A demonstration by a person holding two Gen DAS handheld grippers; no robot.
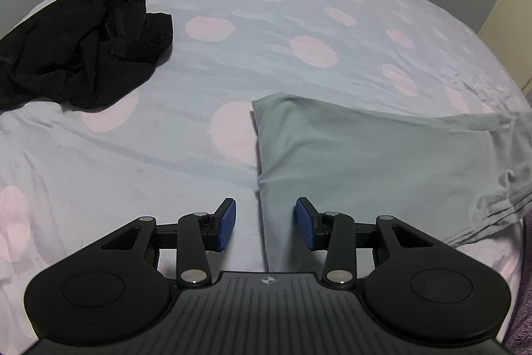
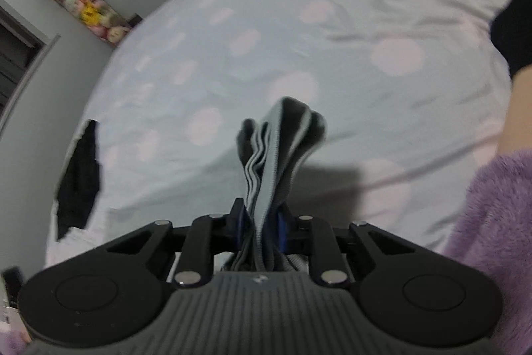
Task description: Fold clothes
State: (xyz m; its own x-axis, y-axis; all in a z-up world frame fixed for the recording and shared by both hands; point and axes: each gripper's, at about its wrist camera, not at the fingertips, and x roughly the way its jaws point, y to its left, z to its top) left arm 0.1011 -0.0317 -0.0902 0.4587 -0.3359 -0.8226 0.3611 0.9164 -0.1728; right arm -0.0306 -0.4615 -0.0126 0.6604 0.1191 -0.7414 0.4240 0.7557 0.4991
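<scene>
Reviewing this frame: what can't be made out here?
- Grey garment: left wrist view, the right edge cuts it off, so its type is unclear.
- Bunched grey fabric in the right gripper: right wrist view, motion blur hides the layers.
- Black garment: crumpled, cut off by the left edge.

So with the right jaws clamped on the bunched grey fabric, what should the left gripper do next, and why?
Probably ease the left gripper down and close it on the near edge of the grey garment. Its jaws stand open with that edge running between them, unpinched, while the right gripper already holds a bunched part. A second grip would let the cloth be spread for folding.
</scene>
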